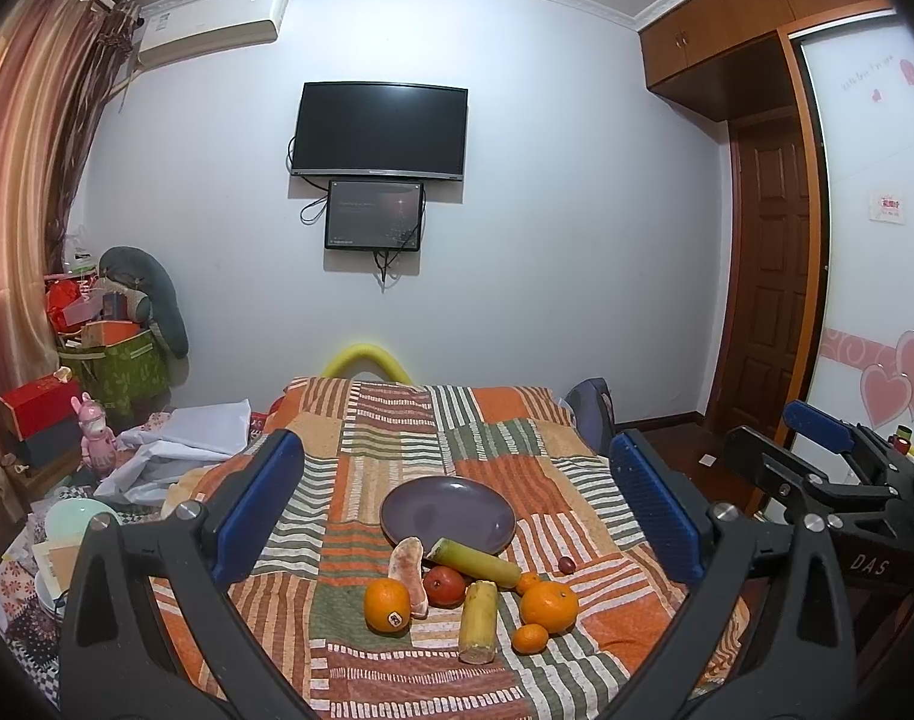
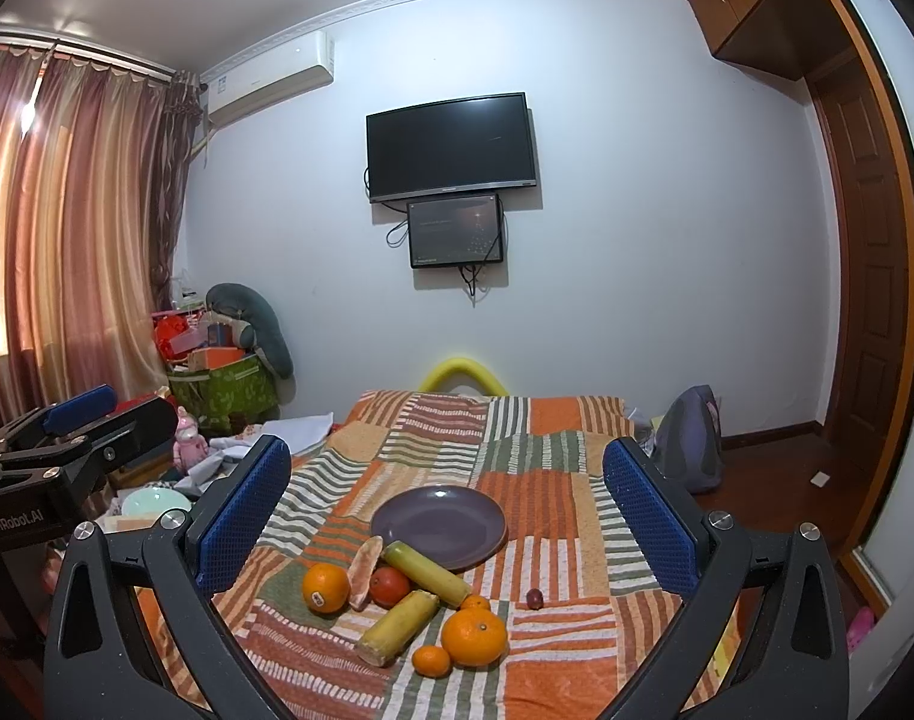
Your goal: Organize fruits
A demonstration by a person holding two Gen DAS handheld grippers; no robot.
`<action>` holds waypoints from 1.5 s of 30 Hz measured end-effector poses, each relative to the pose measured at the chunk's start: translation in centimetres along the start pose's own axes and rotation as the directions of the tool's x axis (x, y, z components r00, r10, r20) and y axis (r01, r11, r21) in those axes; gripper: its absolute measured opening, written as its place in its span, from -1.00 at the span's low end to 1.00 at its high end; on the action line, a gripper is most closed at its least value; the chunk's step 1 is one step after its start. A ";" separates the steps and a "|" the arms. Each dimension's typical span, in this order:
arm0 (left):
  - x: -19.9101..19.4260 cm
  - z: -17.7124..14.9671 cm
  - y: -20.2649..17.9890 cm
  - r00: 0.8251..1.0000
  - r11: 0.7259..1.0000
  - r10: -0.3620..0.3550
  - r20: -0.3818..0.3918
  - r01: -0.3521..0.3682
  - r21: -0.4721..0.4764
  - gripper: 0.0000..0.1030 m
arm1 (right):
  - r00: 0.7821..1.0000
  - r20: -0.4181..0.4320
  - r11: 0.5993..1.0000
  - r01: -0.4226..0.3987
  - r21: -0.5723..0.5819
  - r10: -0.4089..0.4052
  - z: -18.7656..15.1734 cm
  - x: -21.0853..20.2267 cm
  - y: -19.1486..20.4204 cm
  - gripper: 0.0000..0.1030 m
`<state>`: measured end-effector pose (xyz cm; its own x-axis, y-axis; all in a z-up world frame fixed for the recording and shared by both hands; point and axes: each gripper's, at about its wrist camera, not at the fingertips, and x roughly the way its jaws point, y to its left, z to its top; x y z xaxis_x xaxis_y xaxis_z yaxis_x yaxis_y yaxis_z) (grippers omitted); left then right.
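An empty purple plate (image 1: 447, 515) (image 2: 438, 525) lies on a striped patchwork cloth (image 1: 396, 444) (image 2: 535, 480). In front of it lies a cluster of fruit: a stickered orange (image 1: 386, 606) (image 2: 326, 587), a pomelo wedge (image 1: 410, 573) (image 2: 363, 571), a red apple (image 1: 444, 585) (image 2: 389, 586), two yellow-green sugarcane pieces (image 1: 478, 621) (image 2: 399, 627), a large orange (image 1: 548, 606) (image 2: 473, 636), small tangerines (image 1: 530, 638) (image 2: 431, 660) and a small dark red fruit (image 1: 566, 564) (image 2: 535, 598). My left gripper (image 1: 457, 510) and my right gripper (image 2: 447, 516) are both open, empty, held above and short of the fruit.
The cloth covers a bed-like surface. Left of it is clutter: boxes, a green bag (image 1: 126, 369), a pink toy (image 1: 99, 441), bowls (image 2: 156, 501). A backpack (image 2: 691, 438) leans at the right. TV (image 1: 378, 129) on the far wall; wardrobe and door to the right.
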<state>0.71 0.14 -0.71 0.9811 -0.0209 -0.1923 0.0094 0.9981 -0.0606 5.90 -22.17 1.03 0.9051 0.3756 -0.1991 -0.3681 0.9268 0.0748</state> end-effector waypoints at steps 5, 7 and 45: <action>0.0 0.0 -0.1 1.000 1.000 -0.001 -0.002 0.001 -0.002 1.00 | 1.000 0.000 1.000 0.000 0.000 0.000 0.0 0.0 0.0 1.00; 0.0 0.0 -0.1 1.000 1.000 -0.001 -0.002 0.001 -0.001 1.00 | 1.000 0.001 1.000 0.002 0.000 -0.002 0.0 0.0 0.0 1.00; 0.9 -0.4 0.0 1.000 1.000 -0.005 -0.025 0.005 0.010 1.00 | 1.000 -0.012 1.000 0.000 -0.006 0.000 -0.4 0.7 -0.2 1.00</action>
<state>1.47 0.09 -1.30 0.9758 -0.0275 -0.2168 0.0166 0.9985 -0.0523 6.49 -22.11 0.46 0.9023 0.3759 -0.2110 -0.3699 0.9265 0.0688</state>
